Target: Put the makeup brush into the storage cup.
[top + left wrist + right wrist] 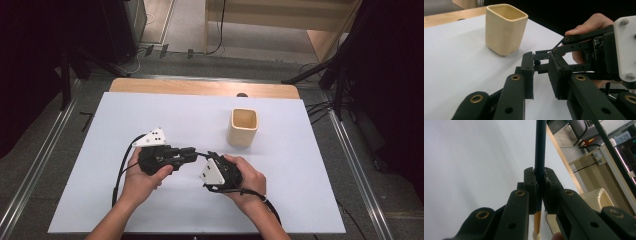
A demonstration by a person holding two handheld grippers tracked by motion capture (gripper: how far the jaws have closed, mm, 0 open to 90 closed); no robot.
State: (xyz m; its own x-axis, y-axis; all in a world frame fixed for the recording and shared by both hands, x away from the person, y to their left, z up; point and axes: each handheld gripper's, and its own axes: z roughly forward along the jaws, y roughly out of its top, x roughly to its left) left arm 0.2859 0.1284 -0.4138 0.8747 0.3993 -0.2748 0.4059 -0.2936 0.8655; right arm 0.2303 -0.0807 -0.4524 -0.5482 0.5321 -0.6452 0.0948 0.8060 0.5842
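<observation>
My right gripper (539, 177) is shut on a dark pen (540, 150) whose shaft runs up between its pads; its yellow end (537, 220) hangs below them. In the high view both hands meet at the middle of the white table, with the left gripper (192, 150) pointing right at the right gripper (210, 156). In the left gripper view my left gripper (541, 72) is open, with a narrow gap between its pads. The pen's dark round tip (537, 62) pokes into that gap, close to the left pad. A cream square cup (243, 127) stands upright behind the grippers.
The white sheet (150, 115) covers the table, with a wooden edge (200, 87) at the back. The cup (505, 30) is to the upper left in the left gripper view. Dark stands and cables flank the table on the floor.
</observation>
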